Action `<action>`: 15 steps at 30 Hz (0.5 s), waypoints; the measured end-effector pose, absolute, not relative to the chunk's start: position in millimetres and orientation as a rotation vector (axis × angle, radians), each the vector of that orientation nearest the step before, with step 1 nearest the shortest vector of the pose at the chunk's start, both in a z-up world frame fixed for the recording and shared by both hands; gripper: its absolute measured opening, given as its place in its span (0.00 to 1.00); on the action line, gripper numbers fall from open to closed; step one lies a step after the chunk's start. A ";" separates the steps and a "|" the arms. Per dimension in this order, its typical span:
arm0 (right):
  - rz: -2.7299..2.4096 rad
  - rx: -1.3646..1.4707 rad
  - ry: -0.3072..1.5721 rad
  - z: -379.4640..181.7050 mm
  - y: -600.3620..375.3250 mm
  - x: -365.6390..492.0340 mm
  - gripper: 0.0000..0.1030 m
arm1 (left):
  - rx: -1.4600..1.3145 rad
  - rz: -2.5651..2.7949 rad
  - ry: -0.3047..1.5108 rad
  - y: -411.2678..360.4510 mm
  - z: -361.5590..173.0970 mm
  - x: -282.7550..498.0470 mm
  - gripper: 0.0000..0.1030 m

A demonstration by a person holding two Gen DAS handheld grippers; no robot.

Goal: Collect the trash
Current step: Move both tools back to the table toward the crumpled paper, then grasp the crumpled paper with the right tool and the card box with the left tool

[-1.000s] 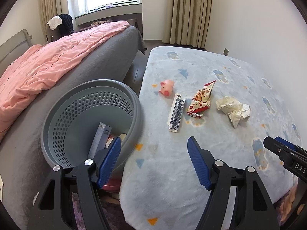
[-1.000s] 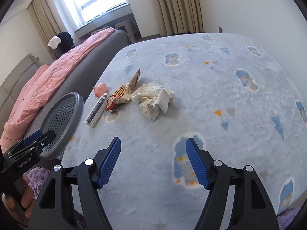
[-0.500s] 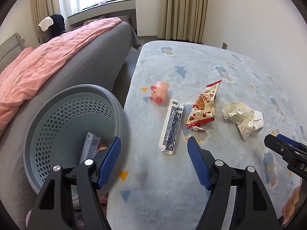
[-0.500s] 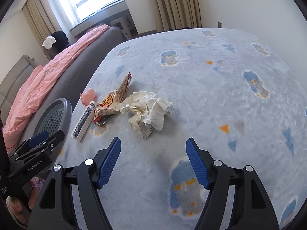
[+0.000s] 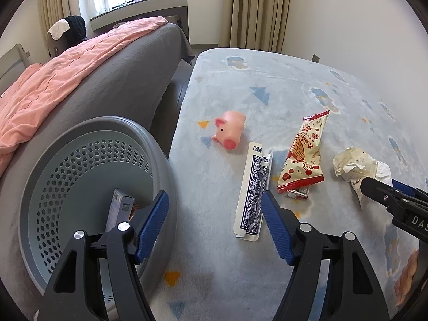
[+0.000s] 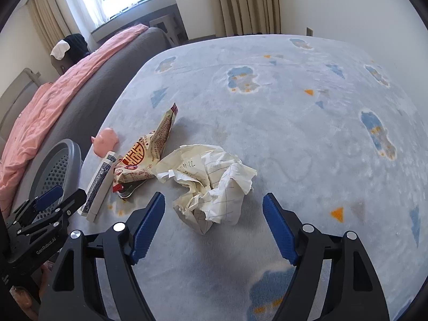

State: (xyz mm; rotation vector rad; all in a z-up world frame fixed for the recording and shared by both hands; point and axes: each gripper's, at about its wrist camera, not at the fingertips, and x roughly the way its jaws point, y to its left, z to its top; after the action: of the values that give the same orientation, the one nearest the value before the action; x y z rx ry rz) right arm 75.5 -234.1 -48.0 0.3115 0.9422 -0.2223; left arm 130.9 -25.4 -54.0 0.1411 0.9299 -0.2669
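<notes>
- Right gripper [image 6: 212,223]: jaws spread wide, empty, the crumpled paper [image 6: 211,182] lying on the rug [image 6: 294,139] just ahead between them.
- Left gripper [image 5: 214,226]: wide apart, empty, above the card box [image 5: 252,190], beside the basket [image 5: 165,176].
- Snack wrapper [image 5: 303,155] lies between box and paper.

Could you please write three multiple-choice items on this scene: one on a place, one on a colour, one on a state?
1. Where does the crumpled paper lie?
A. in the basket
B. on the rug, ahead of the right claw
C. on the bed

2. What colour is the toy pig?
A. pink
B. green
C. black

3. In what state is the left claw?
A. shut on the wrapper
B. shut on the card box
C. open, holding nothing

Answers: 1 B, the paper sits on the rug ahead of the right claw; 2 A, the pig is plainly pink; 3 C, its fingers stand wide apart with only rug between them.
</notes>
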 end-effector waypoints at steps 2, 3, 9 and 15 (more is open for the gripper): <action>-0.232 0.300 0.954 -52.9 -232.8 79.8 0.72 | 0.141 -0.269 0.926 -24.9 -54.7 132.0 0.67; -0.235 0.297 0.958 -55.0 -232.5 81.4 0.72 | 0.143 -0.268 0.924 -24.8 -54.8 131.8 0.67; -0.260 0.270 0.962 -62.0 -230.3 90.8 0.72 | 0.138 -0.282 0.919 -23.1 -53.8 131.9 0.67; -0.278 0.230 0.956 -61.9 -226.8 94.3 0.61 | 0.137 -0.291 0.909 -22.0 -50.3 129.2 0.67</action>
State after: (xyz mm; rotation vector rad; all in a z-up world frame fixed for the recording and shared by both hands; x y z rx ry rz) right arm 94.3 -226.8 -61.9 0.2303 0.9559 -0.2782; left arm 129.2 -22.1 -50.3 0.1365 0.9089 -0.2913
